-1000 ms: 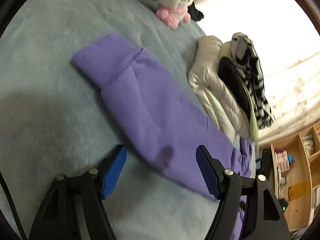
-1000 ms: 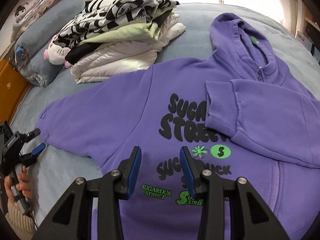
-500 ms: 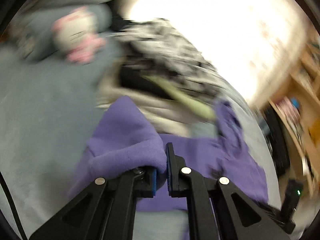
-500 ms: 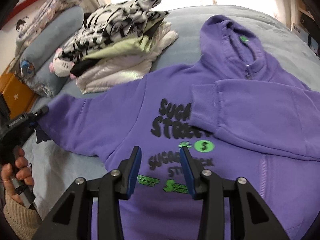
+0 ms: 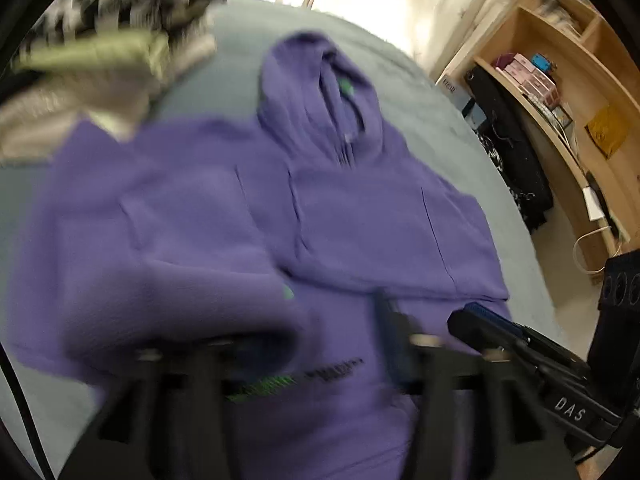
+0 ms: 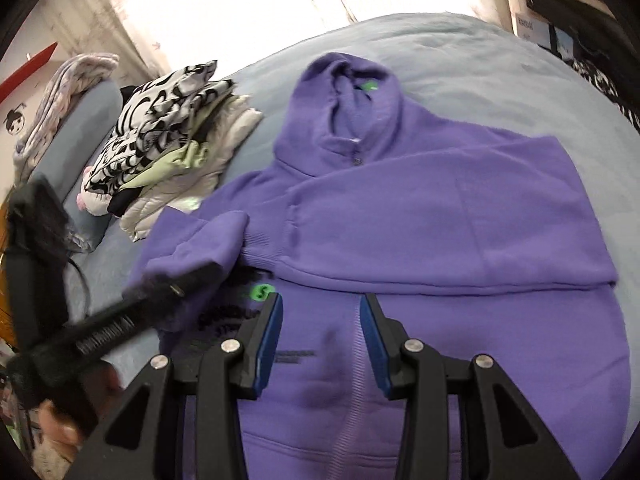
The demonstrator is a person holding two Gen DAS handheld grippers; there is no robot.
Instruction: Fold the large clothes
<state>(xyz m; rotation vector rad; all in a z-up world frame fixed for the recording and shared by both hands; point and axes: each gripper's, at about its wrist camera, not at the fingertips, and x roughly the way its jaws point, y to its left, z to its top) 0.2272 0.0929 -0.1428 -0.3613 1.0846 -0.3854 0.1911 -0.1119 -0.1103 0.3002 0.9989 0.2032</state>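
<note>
While spread flat on the bed (image 6: 500, 64), purple hoodie (image 6: 440, 216) lies face up, hood pointing away toward the bright curtains (image 5: 400, 8), hem toward the cameras, long axis running hood to hem. Right sleeve (image 6: 420, 240) folded across the chest; left sleeve (image 6: 200, 240), stretched out sideways a second ago, now brought in over the printed lettering, cuff just beside the other cuff. Left hand-held gripper (image 5: 332, 344), clamped on that cuff half a second ago, now with jaws opening, cloth draped over one blurred finger. Right hand-held gripper (image 6: 320, 336) partly open, empty, hovering over the lower front, spacing unchanged. Pile of folded clothes (image 6: 172, 128) beside the left shoulder. Left wrist view heavily smeared by motion; lettering mostly covered; hem cut off behind the gripper bodies. Wooden shelves (image 5: 560, 60) beyond the bed.
</note>
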